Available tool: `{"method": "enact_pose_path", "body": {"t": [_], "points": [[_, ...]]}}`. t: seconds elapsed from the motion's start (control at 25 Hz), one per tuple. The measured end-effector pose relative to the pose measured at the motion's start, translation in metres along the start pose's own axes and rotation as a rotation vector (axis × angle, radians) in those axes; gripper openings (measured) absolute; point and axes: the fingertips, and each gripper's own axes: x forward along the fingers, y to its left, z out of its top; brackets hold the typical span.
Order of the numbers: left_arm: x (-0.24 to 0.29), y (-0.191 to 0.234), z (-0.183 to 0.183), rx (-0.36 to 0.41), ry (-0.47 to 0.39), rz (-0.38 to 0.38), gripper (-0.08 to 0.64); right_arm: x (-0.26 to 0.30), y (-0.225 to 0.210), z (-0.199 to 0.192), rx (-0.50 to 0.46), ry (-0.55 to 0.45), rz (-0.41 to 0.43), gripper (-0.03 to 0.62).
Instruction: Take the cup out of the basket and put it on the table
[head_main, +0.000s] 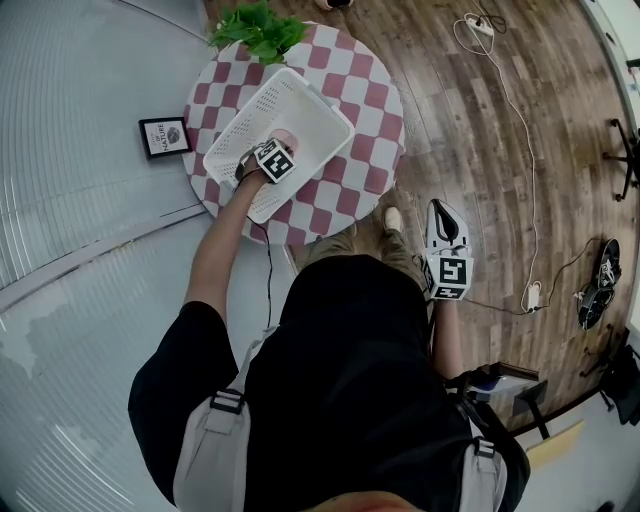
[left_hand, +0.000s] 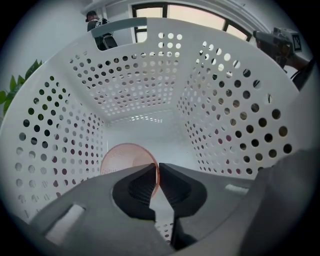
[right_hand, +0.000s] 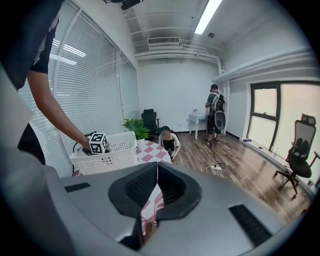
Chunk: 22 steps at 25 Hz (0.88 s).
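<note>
Left gripper pinches cup (in basket); right gripper closed.

The location is an office room. Indicators: slatted window blinds, a linear ceiling light, a swivel office chair, wood-pattern flooring and a round table.

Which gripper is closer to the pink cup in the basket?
Left. The left gripper is inside the basket, shut on the rim of the cup; the right gripper hangs beside the table.
</note>
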Motion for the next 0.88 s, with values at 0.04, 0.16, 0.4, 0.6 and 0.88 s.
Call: {"method": "enact_pose_path", "body": {"t": [0.04,0.16,0.4,0.6,0.88], "points": [[-0.002,0.000,0.000,-0.002,0.001,0.005,0.025,0.000,-0.001,0.000,0.000,0.000,0.002,0.012],[-0.006,0.002,0.001,-0.011,-0.001,0.019,0.025,0.001,-0.002,0.003,0.008,-0.005,0.011,0.012],[-0.016,0.003,-0.001,-0.018,-0.010,0.038,0.023,0.002,-0.002,0.000,-0.005,-0.016,0.023,0.012],[-0.029,0.003,0.005,-0.012,-0.031,0.059,0.023,0.005,0.000,0.003,-0.014,-0.030,0.042,0.012],[-0.047,0.000,0.012,-0.005,-0.053,0.087,0.023,0.005,0.000,0.004,-0.029,-0.038,0.063,0.012]]}}
